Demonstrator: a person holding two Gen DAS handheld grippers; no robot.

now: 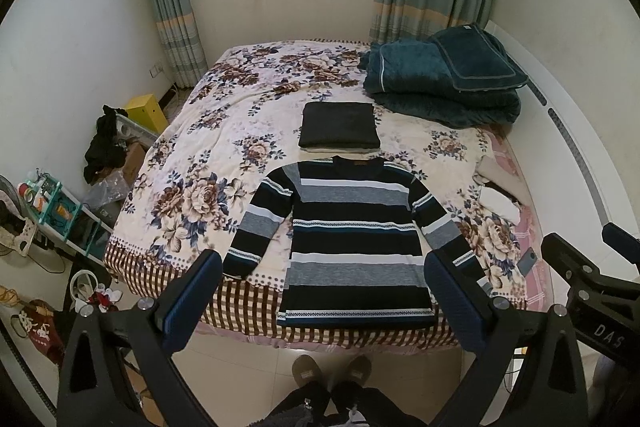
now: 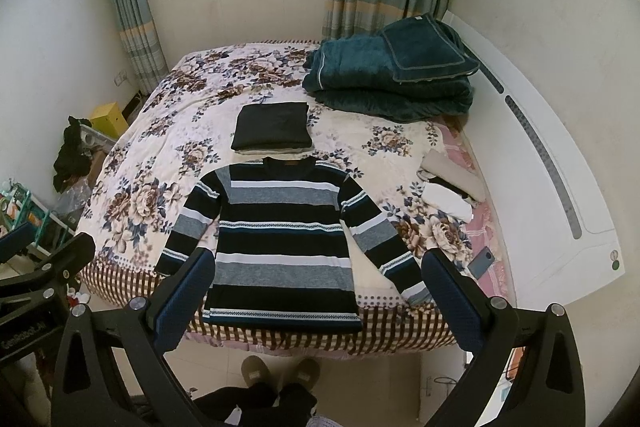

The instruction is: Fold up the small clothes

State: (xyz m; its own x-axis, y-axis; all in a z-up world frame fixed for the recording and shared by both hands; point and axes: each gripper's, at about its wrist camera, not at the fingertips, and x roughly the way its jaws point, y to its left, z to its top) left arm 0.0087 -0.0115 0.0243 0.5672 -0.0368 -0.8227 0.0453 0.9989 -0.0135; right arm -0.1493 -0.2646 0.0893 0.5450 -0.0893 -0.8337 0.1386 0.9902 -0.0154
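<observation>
A long-sleeved sweater point(image 1: 356, 239) striped in navy, grey and white lies flat on the floral bed point(image 1: 208, 131), sleeves spread, hem at the near edge. It also shows in the right wrist view point(image 2: 284, 243). A stack of folded dark clothes point(image 1: 339, 125) lies just beyond its collar, also seen in the right wrist view point(image 2: 273, 126). My left gripper point(image 1: 324, 267) is open and empty, held above the near bed edge. My right gripper point(image 2: 318, 265) is open and empty, beside the left one.
A teal folded quilt point(image 1: 444, 79) lies at the far right of the bed. Loose pale clothes point(image 1: 498, 195) and a phone point(image 1: 528, 261) lie at the bed's right side. Clutter and a shelf point(image 1: 60, 211) stand on the floor to the left. The person's slippers point(image 1: 332, 371) are below.
</observation>
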